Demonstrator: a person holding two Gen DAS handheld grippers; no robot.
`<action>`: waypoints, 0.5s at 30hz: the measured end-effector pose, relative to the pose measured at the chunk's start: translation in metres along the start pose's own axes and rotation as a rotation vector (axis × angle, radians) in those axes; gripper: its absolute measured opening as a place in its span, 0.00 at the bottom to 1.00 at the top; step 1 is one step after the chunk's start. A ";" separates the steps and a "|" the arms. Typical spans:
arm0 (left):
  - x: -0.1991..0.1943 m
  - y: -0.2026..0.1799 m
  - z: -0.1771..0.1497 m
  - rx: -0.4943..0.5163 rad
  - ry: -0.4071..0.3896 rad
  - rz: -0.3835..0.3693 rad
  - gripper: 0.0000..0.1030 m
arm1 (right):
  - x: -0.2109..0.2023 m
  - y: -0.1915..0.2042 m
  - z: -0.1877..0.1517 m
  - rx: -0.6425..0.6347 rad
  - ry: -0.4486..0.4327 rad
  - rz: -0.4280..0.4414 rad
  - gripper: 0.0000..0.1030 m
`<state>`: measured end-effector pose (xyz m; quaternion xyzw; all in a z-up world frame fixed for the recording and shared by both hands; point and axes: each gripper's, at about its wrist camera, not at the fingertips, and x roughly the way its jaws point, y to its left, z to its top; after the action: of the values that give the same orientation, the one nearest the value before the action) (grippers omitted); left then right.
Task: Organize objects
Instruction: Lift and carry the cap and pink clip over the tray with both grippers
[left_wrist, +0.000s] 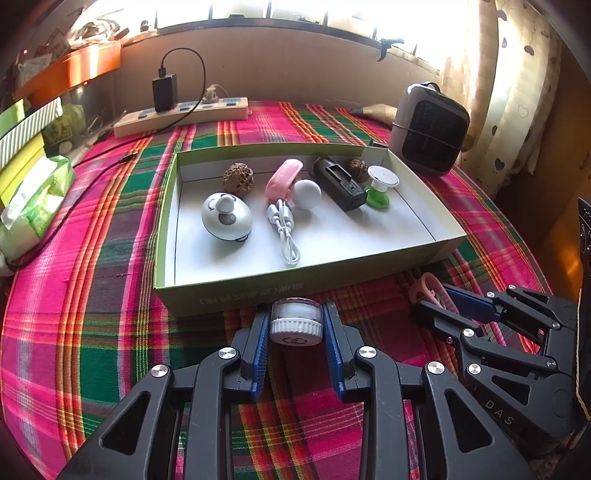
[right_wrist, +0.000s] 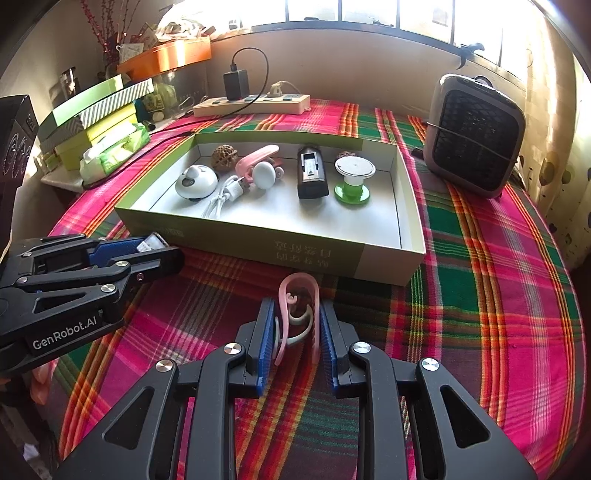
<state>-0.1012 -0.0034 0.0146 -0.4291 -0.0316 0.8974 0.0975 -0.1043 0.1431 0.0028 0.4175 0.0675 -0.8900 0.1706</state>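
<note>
My left gripper (left_wrist: 296, 325) is shut on a small clear jar with a white ribbed cap (left_wrist: 295, 321), held just in front of the green cardboard box (left_wrist: 258, 291). My right gripper (right_wrist: 297, 332) is shut on a pink plastic clip (right_wrist: 299, 314), in front of the box's near wall (right_wrist: 258, 251). In the left wrist view the right gripper (left_wrist: 439, 299) shows at right with the pink clip (left_wrist: 424, 290). The box holds a white round gadget (left_wrist: 226, 217), a walnut (left_wrist: 238, 179), a pink case (left_wrist: 282, 177), a white cable (left_wrist: 284, 229), a white ball (left_wrist: 306, 194), a black charger (left_wrist: 338, 182) and a green-white spool (left_wrist: 380, 188).
A small heater (left_wrist: 430, 134) stands at the back right of the plaid cloth (left_wrist: 92, 295). A power strip with a black adapter (left_wrist: 181, 112) lies at the back. A tissue pack (left_wrist: 33, 203) and stacked boxes (right_wrist: 92, 114) are at the left.
</note>
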 end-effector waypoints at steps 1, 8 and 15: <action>-0.001 0.000 0.000 0.000 -0.002 0.000 0.25 | -0.001 0.000 0.000 0.000 -0.004 0.003 0.24; -0.009 -0.003 0.003 0.003 -0.019 -0.006 0.25 | -0.007 0.001 0.003 0.002 -0.024 0.012 0.24; -0.019 -0.005 0.009 0.007 -0.044 -0.013 0.25 | -0.017 0.001 0.010 -0.005 -0.057 0.013 0.24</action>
<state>-0.0961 -0.0016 0.0354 -0.4086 -0.0334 0.9062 0.1039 -0.1010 0.1437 0.0225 0.3918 0.0621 -0.9003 0.1794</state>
